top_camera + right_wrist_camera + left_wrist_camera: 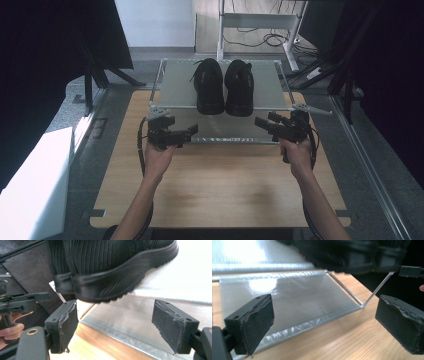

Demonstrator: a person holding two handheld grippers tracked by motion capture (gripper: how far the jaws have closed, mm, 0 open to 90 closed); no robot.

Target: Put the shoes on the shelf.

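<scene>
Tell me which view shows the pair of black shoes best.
The high view: both black shoes stand side by side, whole, on the rack's upper shelf. The right gripper view gives a close heel and sole of one shoe; the left gripper view catches dark blurred undersides.

Room under the shoes, but not much

The lower shelf lies bare — a gripper could slide in there. Two black shoes fill the middle of the top shelf — its sides stay free.

Legible text, labels, brands, numbers, signs: none on the shoes, rack, table or grippers.
</scene>
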